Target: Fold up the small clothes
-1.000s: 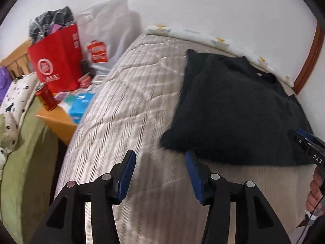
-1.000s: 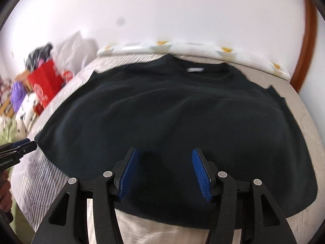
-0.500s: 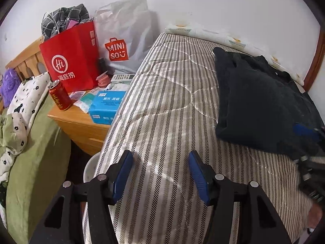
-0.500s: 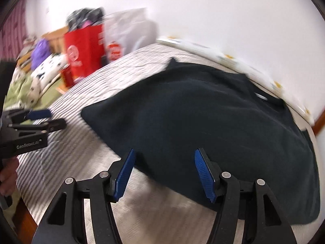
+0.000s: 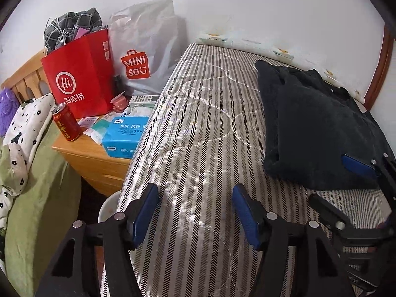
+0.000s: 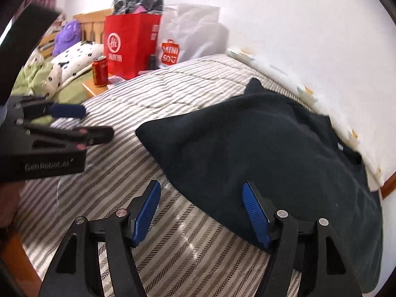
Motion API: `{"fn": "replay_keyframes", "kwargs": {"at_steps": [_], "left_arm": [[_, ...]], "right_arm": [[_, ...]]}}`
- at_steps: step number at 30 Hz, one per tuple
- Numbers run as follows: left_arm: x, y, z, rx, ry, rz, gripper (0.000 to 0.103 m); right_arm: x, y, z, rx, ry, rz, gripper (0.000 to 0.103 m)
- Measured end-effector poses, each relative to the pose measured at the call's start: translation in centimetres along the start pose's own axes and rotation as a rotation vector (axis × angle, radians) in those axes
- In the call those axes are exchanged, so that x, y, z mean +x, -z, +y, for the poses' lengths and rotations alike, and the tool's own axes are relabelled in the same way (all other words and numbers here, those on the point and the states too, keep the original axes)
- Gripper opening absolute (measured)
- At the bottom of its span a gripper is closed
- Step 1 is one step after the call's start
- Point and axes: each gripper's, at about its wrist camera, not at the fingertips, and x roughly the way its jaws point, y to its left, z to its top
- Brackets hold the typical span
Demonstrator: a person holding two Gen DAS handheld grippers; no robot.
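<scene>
Since a second ago the right gripper (image 6: pixel 201 212) has swung off the middle of the dark garment (image 6: pixel 272 153) toward its near left corner, and the left gripper (image 5: pixel 195 212) has drifted away from the cloth so the nightstand side fills more of its view. Both pairs of jaws are opening right now and neither has hold of anything. Nearest in the left wrist view, the left gripper's blue pads hang over bare striped mattress (image 5: pixel 198 128) with nothing between them. In the right wrist view the right gripper hovers at the garment's near edge, its right pad over the dark cloth and its left pad over the stripes, so the hem runs between the jaws but isn't pinched. The dark garment lies folded on the right side of the bed, reaching back to the wall. Off to the left, past the mattress edge, sits a wooden nightstand (image 5: pixel 81 153) with a blue tissue pack (image 5: pixel 123 136) and a red can (image 5: pixel 65 126). Behind those stand a red paper bag (image 5: pixel 79 74) stuffed with checked cloth and a white Miniso bag (image 5: pixel 148 49) against the wall
</scene>
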Motion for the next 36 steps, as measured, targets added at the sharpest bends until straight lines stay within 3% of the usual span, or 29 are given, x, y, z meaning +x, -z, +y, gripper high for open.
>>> {"fn": "replay_keyframes", "kwargs": {"at_steps": [6, 8, 9, 10, 12, 14, 20, 27, 36], "left_arm": [[-0.1, 0.1, 0.1, 0.001, 0.004, -0.001, 0.061], [0.0, 0.1, 0.0, 0.001, -0.001, 0.0, 0.061], [0.0, 0.1, -0.1, 0.0, -0.003, 0.001, 0.061], [-0.1, 0.1, -0.1, -0.002, -0.004, 0.001, 0.061], [-0.1, 0.0, -0.4, -0.007, 0.003, 0.003, 0.061], [-0.2, -0.1, -0.7, -0.01, 0.016, 0.008, 0.061], [-0.4, -0.6, -3.6, 0.002, 0.058, 0.015, 0.061], [-1.7, -1.7, -8.9, 0.055, 0.103, -0.035, 0.061], [-3.6, -2.2, -17.2, 0.164, 0.183, -0.093, 0.061]], "right_arm": [[2.1, -2.0, -0.9, 0.08, -0.011, 0.009, 0.066], [2.3, -2.4, -0.8, 0.079, -0.009, -0.001, 0.054], [2.3, -2.6, -0.9, 0.077, -0.003, -0.006, 0.031], [2.3, -2.7, -1.0, 0.08, -0.001, -0.011, 0.02], [1.9, -2.7, -2.2, 0.133, -0.053, -0.019, 0.016], [0.9, -2.5, -4.1, 0.213, -0.108, -0.037, 0.014], [-3.9, -1.7, -9.9, 0.34, -0.122, -0.163, 0.013], [-8.6, 2.0, -19.0, 0.5, -0.053, -0.25, 0.012], [-12.5, 12.1, -30.1, 0.719, 0.113, -0.271, 0.012]]}}
